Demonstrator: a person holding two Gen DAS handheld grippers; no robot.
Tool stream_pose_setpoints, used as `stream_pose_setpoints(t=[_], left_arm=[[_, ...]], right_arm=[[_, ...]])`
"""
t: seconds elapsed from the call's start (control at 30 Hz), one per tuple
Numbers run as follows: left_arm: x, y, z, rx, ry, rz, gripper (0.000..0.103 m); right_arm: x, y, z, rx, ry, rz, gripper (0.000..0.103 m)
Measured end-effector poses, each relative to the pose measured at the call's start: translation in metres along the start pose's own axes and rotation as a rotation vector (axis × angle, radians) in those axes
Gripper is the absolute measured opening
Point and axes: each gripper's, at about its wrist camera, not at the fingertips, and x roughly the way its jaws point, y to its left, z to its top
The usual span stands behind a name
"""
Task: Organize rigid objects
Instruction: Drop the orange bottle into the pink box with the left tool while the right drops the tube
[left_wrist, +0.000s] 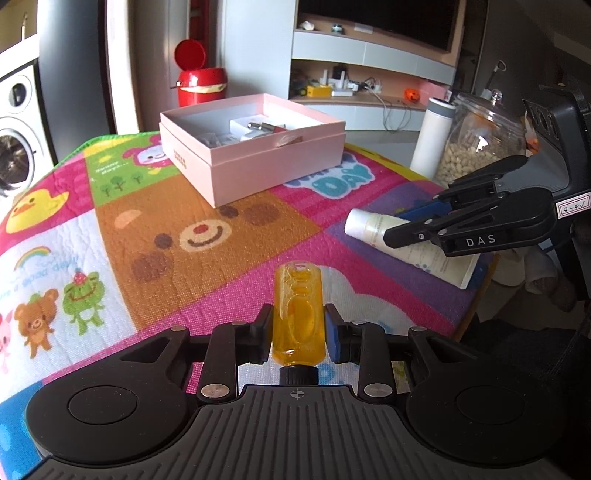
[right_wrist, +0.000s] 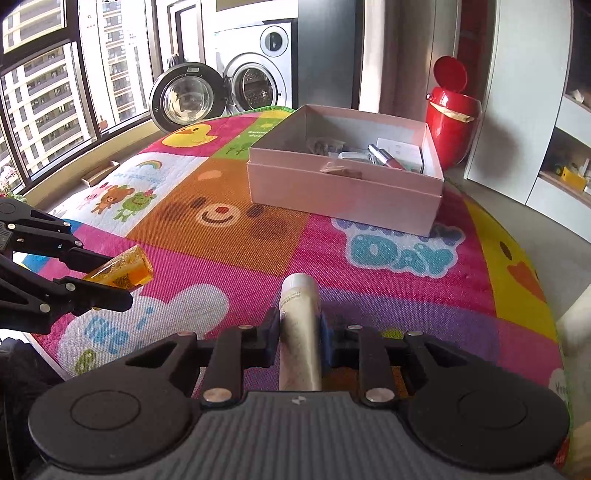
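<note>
While both grippers work over the cartoon-print play mat (left_wrist: 229, 236), each has an item between its fingers. The mat covers the work surface, and the pink open box (left_wrist: 255, 147) stands on its far part, well apart from both tools. Inside the box lie several small items, among them a silver-capped tube with a pink body (right_wrist: 388, 157); the rest are too small to identify.

Left gripper (left_wrist: 297, 325): jaws part-way apart and clamped on an amber transparent bottle (left_wrist: 298, 314). The bottle sits between the pads, black cap toward the gripper body, base pointing forward toward the box. In the right wrist view the bottle (right_wrist: 122, 271) appears tilted and raised off the mat, gripped at mid-body.

Right gripper (right_wrist: 297, 332): jaws drawn nearly fully together and pressing on a white cream tube (right_wrist: 298, 332). The tube runs lengthwise between the pads, white cap forward. In the left wrist view the tube (left_wrist: 373, 225) lies at the near right edge of the mat, cap toward the mat's centre, with the right gripper's fingers (left_wrist: 410, 232) closed across its body. Whether the tube rests on the mat or is lifted cannot be determined.

Both held items are near each other on the near side of the mat.
</note>
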Motion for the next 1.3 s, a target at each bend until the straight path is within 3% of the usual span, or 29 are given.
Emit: stream_pose_setpoints(t=[0.43,0.6,0.7,0.83,0.97,1.07,1.13,1.2,1.3], left_arm=[[0.016,0.002,-0.007,-0.032,0.039,-0.004,0.032],[0.01,0.004,0.003,-0.038,0.0,-0.033,0.032],[0.005,0.008,0.03,-0.014,-0.054,-0.034,0.032],[0.0,0.018,0.087,0.041,-0.193,0.01,0.032],[0.017,0.048,0.151,-0.057,-0.278,0.031,0.032],[0.043,0.07,0.184,-0.132,-0.292,0.038,0.032],[0.068,0.085,0.198,-0.212,-0.248,0.067,0.031],[0.087,0.096,0.201,-0.275,-0.215,0.081,0.031],[0.097,0.101,0.193,-0.288,-0.212,0.049,0.031]], right_arm=[[0.021,0.006,0.001,-0.028,0.028,0.001,0.025],[0.006,0.005,0.01,-0.035,0.005,0.038,0.025],[-0.016,-0.001,0.038,-0.034,-0.086,0.045,0.025],[-0.038,-0.015,0.098,-0.039,-0.224,0.03,0.025],[-0.026,-0.036,0.166,-0.013,-0.292,-0.011,0.025],[0.0,-0.055,0.208,0.032,-0.276,0.003,0.026],[0.027,-0.074,0.227,0.103,-0.235,0.038,0.028],[0.047,-0.085,0.229,0.157,-0.215,0.006,0.028],[0.061,-0.089,0.208,0.183,-0.201,-0.046,0.035]])
